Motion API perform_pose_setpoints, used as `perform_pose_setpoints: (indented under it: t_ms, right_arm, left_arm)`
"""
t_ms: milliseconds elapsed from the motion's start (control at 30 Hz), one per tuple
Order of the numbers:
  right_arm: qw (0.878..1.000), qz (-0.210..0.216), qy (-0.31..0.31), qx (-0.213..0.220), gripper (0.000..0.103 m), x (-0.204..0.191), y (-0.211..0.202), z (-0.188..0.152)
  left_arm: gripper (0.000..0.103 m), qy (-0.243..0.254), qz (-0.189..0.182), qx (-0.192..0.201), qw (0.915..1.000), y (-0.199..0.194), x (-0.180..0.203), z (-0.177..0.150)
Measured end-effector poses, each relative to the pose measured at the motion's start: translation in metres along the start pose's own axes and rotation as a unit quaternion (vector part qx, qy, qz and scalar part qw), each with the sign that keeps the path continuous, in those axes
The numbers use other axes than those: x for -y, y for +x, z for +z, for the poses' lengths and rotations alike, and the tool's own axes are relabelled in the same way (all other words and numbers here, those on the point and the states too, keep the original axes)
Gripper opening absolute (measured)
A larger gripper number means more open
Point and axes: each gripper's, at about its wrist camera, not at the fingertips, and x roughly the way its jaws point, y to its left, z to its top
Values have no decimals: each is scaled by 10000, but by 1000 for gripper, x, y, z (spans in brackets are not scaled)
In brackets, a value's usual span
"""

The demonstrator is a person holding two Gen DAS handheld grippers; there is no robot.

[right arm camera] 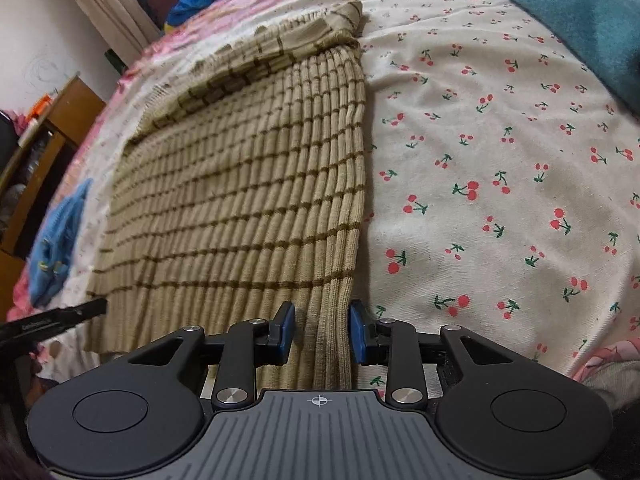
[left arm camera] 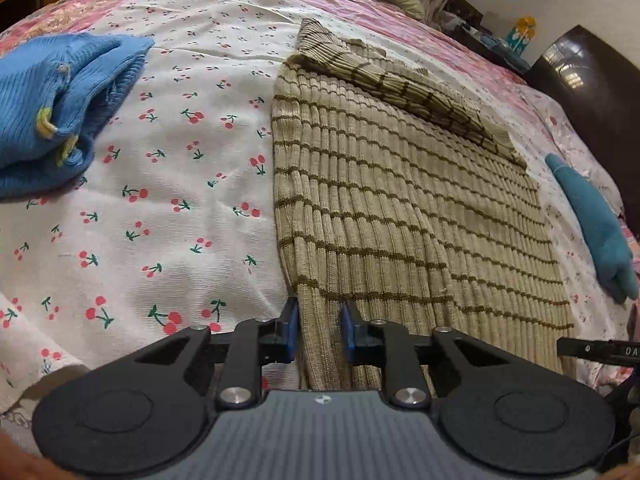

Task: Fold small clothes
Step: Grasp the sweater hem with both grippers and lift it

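While a beige striped knit top [left arm camera: 400,208] lies flat on a cherry-print bedsheet [left arm camera: 168,168], its far sleeve already turned in, the left gripper [left arm camera: 318,332] and right gripper [right arm camera: 322,330] each straddle a near hem corner, pads pinching the ribbed edge. Done well, the fold calls for both corners lifted together and carried evenly toward the collar, keeping the hem taut and clear of the blue garment [left arm camera: 60,108] and teal cloth [right arm camera: 580,20] nearby.
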Motion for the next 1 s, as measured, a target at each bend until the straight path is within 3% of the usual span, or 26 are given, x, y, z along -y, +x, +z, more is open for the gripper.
perform_pose_setpoints:
  t_ms: [167,233,300,400,733,867,1000]
  right_arm:
    - [10000,-32,-49,18,30,-4,2,0]
    - [10000,25,11,38,28,-3,3,1]
    - [9998,184,101,59,18,0,2,2]
    - [9987,405,298,47,11,8,0,4]
    - [9870,1269,871,468,7,19,-17,20]
    - [9773,1644,1178,623,7,24,-24,29]
    - [9654,2030,1391,863,6,25,-29,46]
  left_arm:
    - [28,-3,1,1,10000,0,0,0]
    - [23,-10,14,35,10000,-1,0,0]
    - [16,-47,-34,64,10000,-2,-1,0]
    - [13,-123,-251,145,9995,-6,-1,2]
    - [12,-449,-839,383,9947,-13,-2,12]
    - [12,-803,-1116,442,9895,-15,-11,16]
    - [12,-1199,-1540,652,9786,-21,-20,30]
